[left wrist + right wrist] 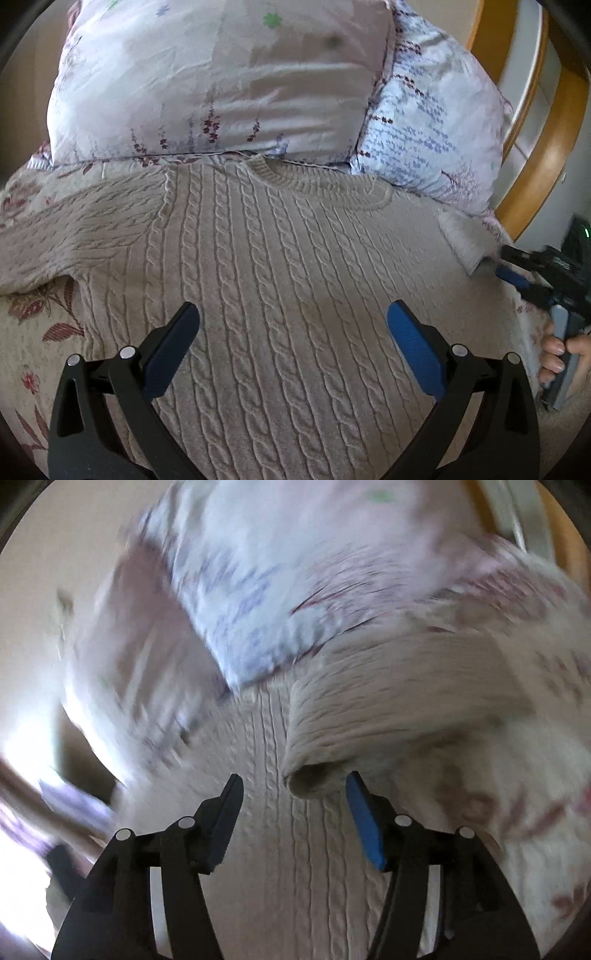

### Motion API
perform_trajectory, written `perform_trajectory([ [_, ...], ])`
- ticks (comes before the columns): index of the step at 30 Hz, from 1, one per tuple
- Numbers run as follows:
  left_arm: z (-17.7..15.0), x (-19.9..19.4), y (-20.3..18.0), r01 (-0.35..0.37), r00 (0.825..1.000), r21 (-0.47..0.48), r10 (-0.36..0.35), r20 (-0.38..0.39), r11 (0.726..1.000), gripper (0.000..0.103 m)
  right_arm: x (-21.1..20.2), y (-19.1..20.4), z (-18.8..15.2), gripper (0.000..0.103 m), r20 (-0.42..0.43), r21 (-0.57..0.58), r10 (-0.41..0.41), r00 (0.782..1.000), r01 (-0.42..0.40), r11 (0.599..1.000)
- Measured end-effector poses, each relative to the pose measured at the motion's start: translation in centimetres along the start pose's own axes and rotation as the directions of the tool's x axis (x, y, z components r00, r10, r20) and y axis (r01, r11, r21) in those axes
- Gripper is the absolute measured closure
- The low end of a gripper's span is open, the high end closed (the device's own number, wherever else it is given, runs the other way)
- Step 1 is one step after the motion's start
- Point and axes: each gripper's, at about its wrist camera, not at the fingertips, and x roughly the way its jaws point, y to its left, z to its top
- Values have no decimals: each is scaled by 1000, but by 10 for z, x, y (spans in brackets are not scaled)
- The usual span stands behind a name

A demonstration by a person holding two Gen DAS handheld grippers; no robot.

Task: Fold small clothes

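Observation:
A beige cable-knit sweater (280,266) lies flat on the bed, neckline toward the pillows, its left sleeve spread out to the left. My left gripper (291,317) hovers open and empty over the sweater's body. My right gripper (517,277) shows at the right edge, at the cuff of the right sleeve (465,240). In the blurred right wrist view my right gripper (295,786) is open, with the sleeve cuff (314,775) lying between its fingers, near the right fingertip (356,794). The sweater body (295,849) lies beneath.
Two floral pillows (207,85) (432,129) lean at the head of the bed. A floral bedspread (33,332) lies under the sweater. A curved wooden headboard (554,129) stands at the right. A hand (554,354) holds the right gripper's handle.

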Motion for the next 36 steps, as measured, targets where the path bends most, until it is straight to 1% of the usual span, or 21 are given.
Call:
perform_trajectory([
  [3, 0, 2, 10, 52, 999, -66, -52, 4, 996, 2, -25, -37, 4, 43, 53, 189, -11, 999, 1, 982],
  [5, -1, 4, 14, 70, 998, -95, -71, 1, 993, 2, -26, -59, 8, 44, 49, 286, -37, 998, 21, 958],
  [7, -2, 6, 15, 78, 997, -101, -79, -1, 992, 2, -21, -82, 12, 44, 44, 380, -36, 998, 16, 925],
  [10, -4, 5, 17, 100, 995, -102, -99, 11, 990, 2, -7, -98, 20, 45, 74, 447, -38, 997, 1, 894],
  [11, -3, 4, 19, 105, 995, -105, -104, 14, 989, 2, -7, -100, 22, 45, 86, 452, -48, 995, 4, 892],
  [13, -2, 0, 22, 110, 994, -111, -108, 23, 988, 2, -10, -101, 31, 45, 116, 446, -111, 987, 48, 894],
  [14, -2, -1, 24, 112, 994, -114, -109, 29, 987, 2, -13, -101, 34, 47, 127, 436, -133, 983, 65, 898],
  [15, -1, -3, 26, 111, 994, -116, -107, 36, 987, 2, -10, -98, 39, 63, 134, 414, -177, 975, 107, 904],
  [16, 1, -4, 28, 103, 994, -117, -99, 41, 988, 2, -7, -96, 42, 72, 134, 395, -211, 968, 143, 908],
  [17, 2, -5, 31, 98, 995, -116, -94, 44, 988, 2, -5, -93, 45, 88, 134, 370, -239, 962, 175, 912],
  [18, 2, -6, 32, 98, 995, -116, -93, 47, 988, 2, -6, -88, 48, 92, 142, 336, -264, 954, 204, 919],
  [20, 4, -8, 37, 95, 995, -121, -89, 55, 988, 2, -11, -73, 51, 93, 172, 274, -272, 947, 219, 936],
  [22, 5, -8, 41, 99, 994, -127, -92, 63, 987, 2, -16, -44, 56, 93, 216, 189, -235, 948, 196, 962],
  [24, 6, -8, 44, 106, 993, -133, -98, 61, 985, 2, -17, -9, 58, 93, 233, 104, -160, 959, 139, 985],
  [27, 8, -7, 46, 128, 991, -142, -119, 66, 982, 2, 0, 51, 55, 93, 205, -32, -33, 978, 40, 999],
  [29, 8, -9, 47, 154, 987, -153, -144, 74, 976, 2, 24, 92, 47, 93, 145, -115, 42, 989, -25, 993],
  [31, 7, -11, 49, 176, 983, -162, -164, 84, 971, 2, 57, 125, 36, 93, 66, -165, 93, 993, -81, 983],
  [32, 8, -12, 49, 182, 982, -166, -170, 88, 969, 2, 67, 133, 30, 93, 38, -176, 104, 994, -96, 980],
  [34, 8, -13, 49, 202, 978, -174, -189, 92, 964, 2, 110, 158, 9, 92, -93, -226, 127, 988, -145, 963],
  [35, 9, -13, 49, 217, 975, -181, -204, 87, 959, 2, 125, 164, -1, 83, -151, -240, 123, 981, -157, 958],
  [36, 10, -12, 48, 231, 972, -187, -219, 79, 955, 2, 141, 169, -10, 68, -212, -239, 113, 971, -164, 957],
])
